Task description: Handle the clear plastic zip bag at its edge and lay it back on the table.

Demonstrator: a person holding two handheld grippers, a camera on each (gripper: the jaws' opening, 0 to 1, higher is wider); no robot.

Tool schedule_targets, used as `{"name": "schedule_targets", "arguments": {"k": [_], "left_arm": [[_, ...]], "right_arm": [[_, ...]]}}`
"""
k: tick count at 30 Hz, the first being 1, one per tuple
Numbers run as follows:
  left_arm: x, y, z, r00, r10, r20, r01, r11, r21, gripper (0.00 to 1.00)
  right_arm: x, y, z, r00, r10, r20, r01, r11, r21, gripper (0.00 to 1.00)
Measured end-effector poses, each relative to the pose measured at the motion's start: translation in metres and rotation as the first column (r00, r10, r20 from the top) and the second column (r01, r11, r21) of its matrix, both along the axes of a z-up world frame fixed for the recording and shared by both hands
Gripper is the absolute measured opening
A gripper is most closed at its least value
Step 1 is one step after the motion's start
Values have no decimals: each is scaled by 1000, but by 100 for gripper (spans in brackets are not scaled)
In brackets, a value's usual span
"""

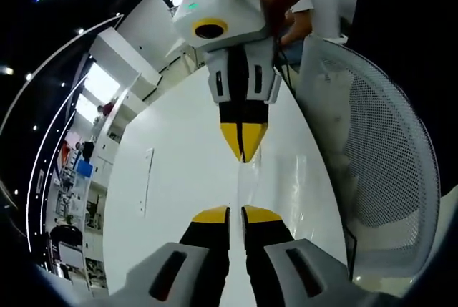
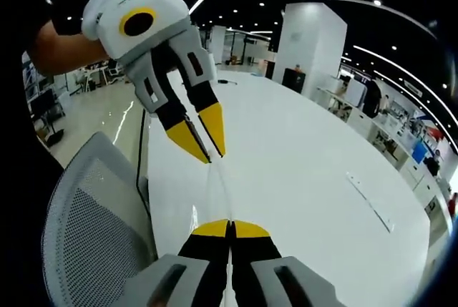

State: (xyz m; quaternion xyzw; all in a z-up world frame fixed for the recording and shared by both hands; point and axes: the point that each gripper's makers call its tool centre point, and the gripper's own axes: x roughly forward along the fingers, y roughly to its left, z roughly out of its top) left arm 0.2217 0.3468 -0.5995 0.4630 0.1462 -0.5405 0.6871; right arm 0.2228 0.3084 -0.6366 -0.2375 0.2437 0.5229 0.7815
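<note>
Yellow-tipped jaws of the left hand-held gripper (image 1: 236, 215) rise at the bottom of the left gripper view, drawn narrow with only a thin gap, and the clear zip bag (image 1: 248, 178) runs up from between them as a faint, glassy strip. Straight ahead, the right hand-held gripper (image 1: 243, 142) points back with its tips pinched on the bag's far edge. Beneath both lies the white counter (image 1: 179, 178); a mesh chair (image 1: 386, 149) stands off to the right.

In the right gripper view, the right hand-held gripper (image 2: 230, 230) is clamped tight on the bag (image 2: 220, 185), which stretches ahead to the left hand-held gripper (image 2: 211, 151). To lay it down well, I would lower both edges together, keeping the film taut, then release. No readable writing shows anywhere.
</note>
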Motion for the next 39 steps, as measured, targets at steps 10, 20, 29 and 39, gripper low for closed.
{"name": "schedule_targets", "arguments": {"k": [10, 20, 29, 39], "left_arm": [[-9, -12, -4, 998, -54, -15, 54, 998, 13, 4], [-11, -19, -20, 997, -78, -29, 80, 995, 62, 4], [-9, -23, -31, 996, -94, -2, 93, 990, 110, 2], [-10, -26, -30, 995, -104, -4, 103, 989, 107, 0]], "right_arm": [[3, -1, 1, 1000, -10, -9, 10, 1000, 2, 0], [4, -2, 6, 1000, -21, -17, 22, 1000, 11, 0], [2, -1, 8, 999, -32, -32, 32, 999, 25, 0], [4, -3, 9, 999, -39, -27, 39, 999, 24, 0]]}}
